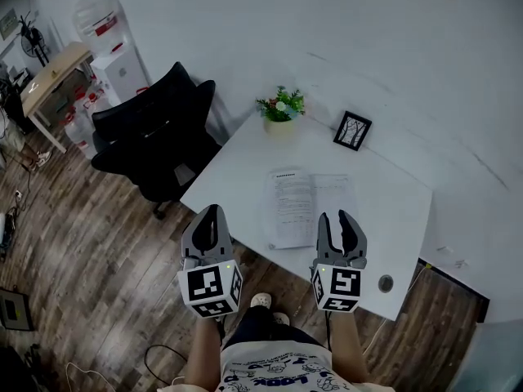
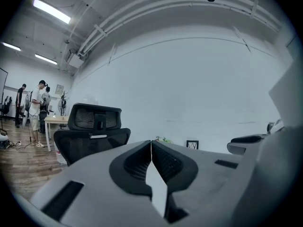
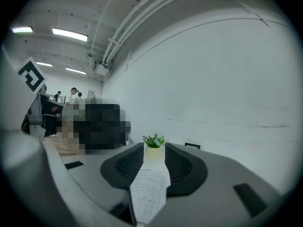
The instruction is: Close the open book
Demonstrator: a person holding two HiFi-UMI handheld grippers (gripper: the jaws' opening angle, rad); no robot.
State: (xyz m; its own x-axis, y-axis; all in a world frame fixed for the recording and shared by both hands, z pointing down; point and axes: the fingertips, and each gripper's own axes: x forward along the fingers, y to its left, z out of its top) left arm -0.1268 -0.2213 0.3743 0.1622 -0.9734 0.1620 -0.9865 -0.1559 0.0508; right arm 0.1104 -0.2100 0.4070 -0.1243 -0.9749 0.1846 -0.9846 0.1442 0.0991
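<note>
An open book (image 1: 309, 205) lies flat, pages up, in the middle of a white worktop (image 1: 392, 219), its printed left page facing the person who stands at the near edge. The right claw (image 1: 337, 216) hangs over the book's near right corner, jaws apart and empty; through the gap, the right gripper view shows the book's page (image 3: 149, 188) running away toward a small potted plant (image 3: 153, 142). The left claw (image 1: 212, 212) is held just left of the book, over the worktop's near left edge, its jaws brought together at the tips (image 2: 151, 143) with nothing between them. At the worktop's far side stand the potted plant (image 1: 281, 109) and, to its right, a small black picture frame (image 1: 352, 130). A black office chair (image 1: 159, 141) sits on the wooden floor (image 1: 82, 243) beside the worktop's left corner.
</note>
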